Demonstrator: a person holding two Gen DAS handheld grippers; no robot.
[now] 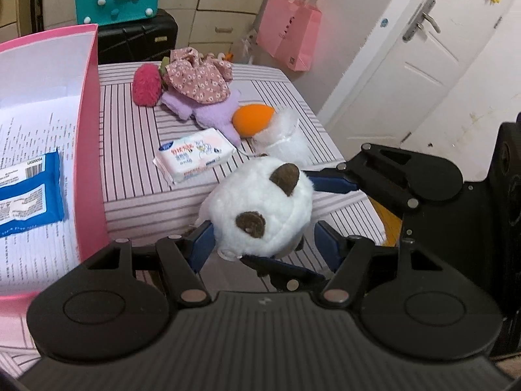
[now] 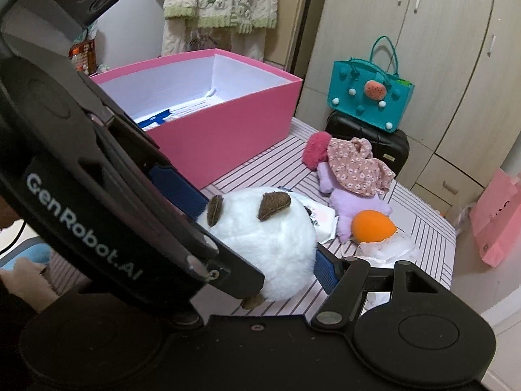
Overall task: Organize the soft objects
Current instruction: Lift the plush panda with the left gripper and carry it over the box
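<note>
Over the near edge of the striped counter [image 1: 136, 169], a round white plush toy [image 1: 260, 211] with two little brown ears is held up between both tools. The left tool [image 1: 260, 247] has its blue fingers [image 1: 202, 244] pressed on the two sides of the toy, so it is clamped on it. The right tool [image 2: 260, 244] reaches in from the side and squeezes the same toy; one blue finger [image 2: 325, 267] shows on the toy's right side, and the other side is hidden behind the left tool's black body.

I think this is the carrying step: the toy is picked up and needs to go into the big pink box [image 2: 228, 123]. The box stands on the counter to the left of the toy, very near. Inside it there is already a blue pack [image 1: 29, 192] lying on printed paper.

Next, I think the toy must go up over the pink wall and then down inside. It is fluffy and squashy, so it could slip if only one tool lets go too soon.

More soft things wait farther back on the counter: a red fuzzy thing [image 1: 146, 86], a flowery cloth [image 1: 198, 78] on top of a purple plush [image 1: 211, 114], an orange sponge [image 1: 254, 120], a white crinkly bundle [image 1: 286, 137] and a tissue pack [image 1: 195, 154].
</note>
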